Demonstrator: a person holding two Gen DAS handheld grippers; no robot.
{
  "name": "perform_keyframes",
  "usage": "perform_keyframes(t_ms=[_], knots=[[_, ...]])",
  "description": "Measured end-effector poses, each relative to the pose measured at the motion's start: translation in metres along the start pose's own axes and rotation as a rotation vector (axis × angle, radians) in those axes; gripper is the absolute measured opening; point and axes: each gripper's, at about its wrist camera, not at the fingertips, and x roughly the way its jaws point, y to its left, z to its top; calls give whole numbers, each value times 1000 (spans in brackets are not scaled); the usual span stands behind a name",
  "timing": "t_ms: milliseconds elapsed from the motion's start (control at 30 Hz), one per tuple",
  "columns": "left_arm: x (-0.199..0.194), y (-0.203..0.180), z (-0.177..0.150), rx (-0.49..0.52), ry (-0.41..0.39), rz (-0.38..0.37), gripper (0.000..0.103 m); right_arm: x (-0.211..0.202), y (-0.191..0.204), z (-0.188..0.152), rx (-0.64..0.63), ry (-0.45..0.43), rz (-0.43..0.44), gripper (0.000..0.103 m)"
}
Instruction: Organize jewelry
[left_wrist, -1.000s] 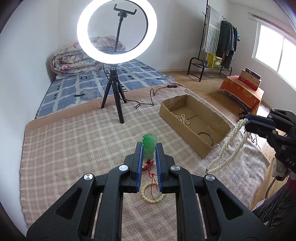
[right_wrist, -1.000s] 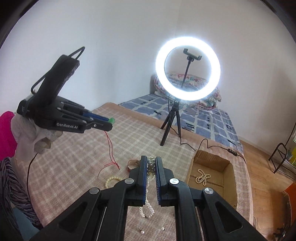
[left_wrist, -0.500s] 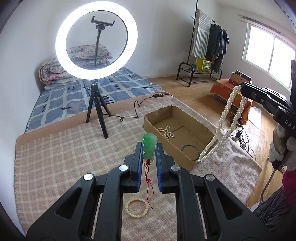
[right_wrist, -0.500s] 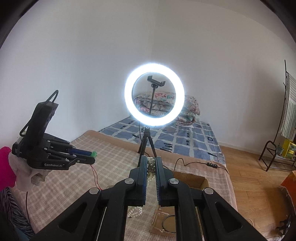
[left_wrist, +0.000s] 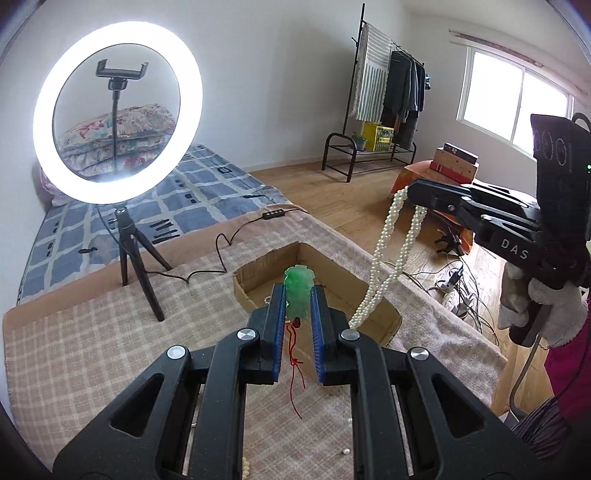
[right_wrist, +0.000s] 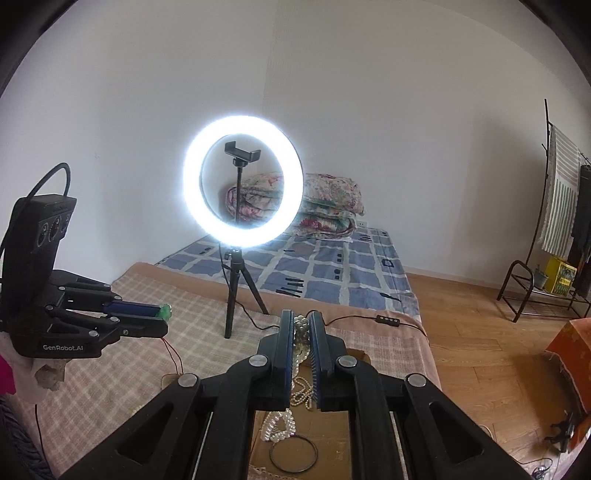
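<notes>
- I am mid-carry: both pieces are off the checked blanket (left_wrist: 96, 332) and I am bringing them toward the cardboard box (left_wrist: 388, 321), which sits by the blanket's right edge in my left view.
- My left gripper (left_wrist: 298, 295) is clamped on the green jade pendant (left_wrist: 299, 291). The pads stand only slightly apart with the carving pinched between them, and its top pokes out past the fingertips.
- The pendant's red cord (left_wrist: 293, 354) hangs free below the jaws. It touches nothing that I can see.
- My right gripper (right_wrist: 303, 325) is clamped on the pearl necklace (right_wrist: 301, 347), jaws nearly together on a bunch of strands.
- In the left view the pearl loops drape in long strands from the right claw, and their lower end hangs just over the box's near right corner.
- Inside the box I can see a dark bangle (right_wrist: 293, 452) and a small pile of pearls (right_wrist: 277, 424) on the floor.
- Next, I judge, each claw must come over the open box, sink low, then part its pads so the piece drops inside.
- The long necklace calls for care: its tail should clear the box wall, or it may drape over the rim.
- The pendant's cord could snag on my pads as they release.
- A few loose beads (left_wrist: 345, 451) lie on the blanket near its front edge, not yet gathered.
</notes>
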Motion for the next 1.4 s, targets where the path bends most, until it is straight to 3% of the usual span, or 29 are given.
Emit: perform_keyframes(t_ms=[533,900,1400], knots=[[93,-23,22,-26,28,-33,12,97,-60,-1,63,182,-17,6],[143,-27,-9,-72,123,-81,12,152,-87,-22,133,265,-14,6],[156,-49,-54,-78,205,-132,12,201,-89,-57,228,367,77,6]])
